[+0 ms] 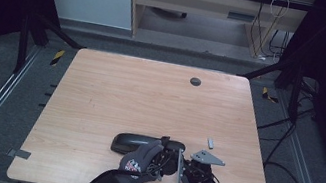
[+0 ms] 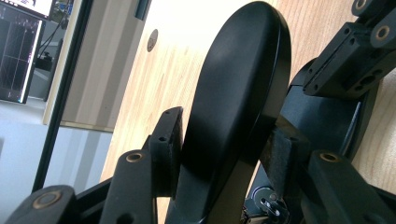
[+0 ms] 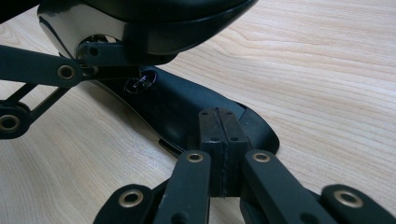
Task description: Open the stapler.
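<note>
A black oblong hard case lies near the table's front edge, hinged open. In the left gripper view its domed lid stands up between my left gripper, whose pads press on both sides of it. The lower shell lies flat on the wood. My right gripper is shut, pads together, with its tips at the shell's rim; whether they pinch the rim I cannot tell. From above, the left gripper and the right gripper meet at the case's right end, both held by gloved hands.
A small grey metal piece lies just beyond the right gripper. A dark round grommet sits in the wooden table near its far edge. Cables trail on the floor to the right.
</note>
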